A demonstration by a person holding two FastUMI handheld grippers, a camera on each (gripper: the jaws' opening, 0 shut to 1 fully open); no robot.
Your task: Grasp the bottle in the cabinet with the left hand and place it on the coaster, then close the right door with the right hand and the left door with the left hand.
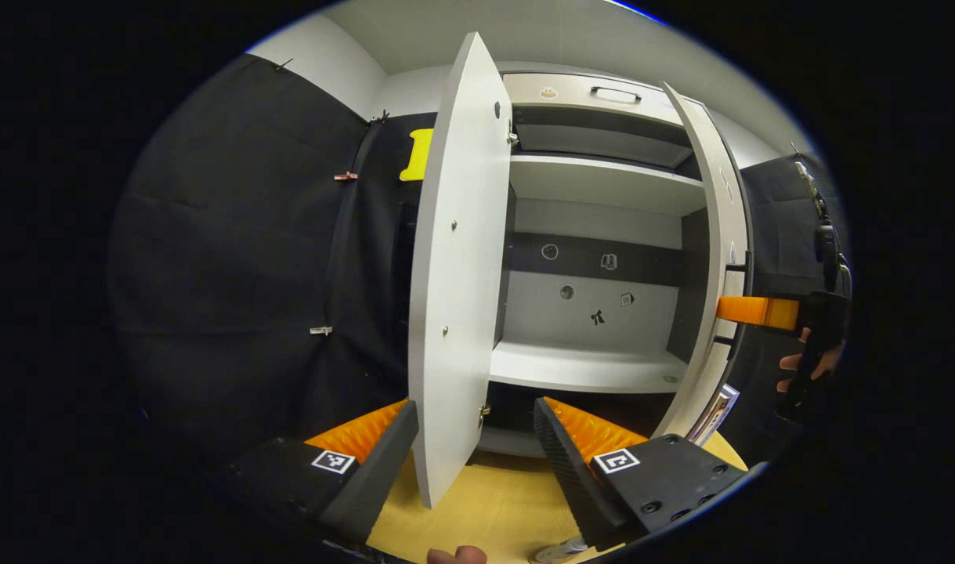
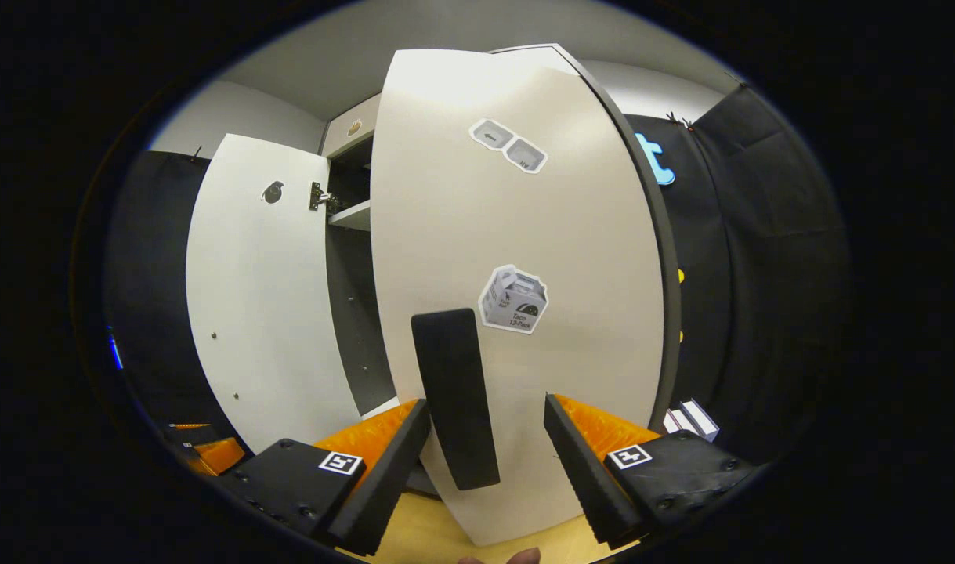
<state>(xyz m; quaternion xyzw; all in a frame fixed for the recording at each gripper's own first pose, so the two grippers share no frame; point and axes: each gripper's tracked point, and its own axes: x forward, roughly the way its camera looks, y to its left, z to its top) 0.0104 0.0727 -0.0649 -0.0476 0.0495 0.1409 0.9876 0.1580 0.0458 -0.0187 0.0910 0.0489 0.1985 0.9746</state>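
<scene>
White right door (image 2: 516, 313): stiff, light, swings easily; push near handle (image 2: 455, 395). Right gripper (image 2: 485, 446) wide open astride handle, gripping nothing.

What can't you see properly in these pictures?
- Coaster and bottle: in the left gripper view, a grey object is cut off by the bottom edge, so I cannot tell what it is.
- Cabinet inside: in the right gripper view, the right door hides most of it.
- Handle: I cannot tell if the right gripper touches it.
</scene>
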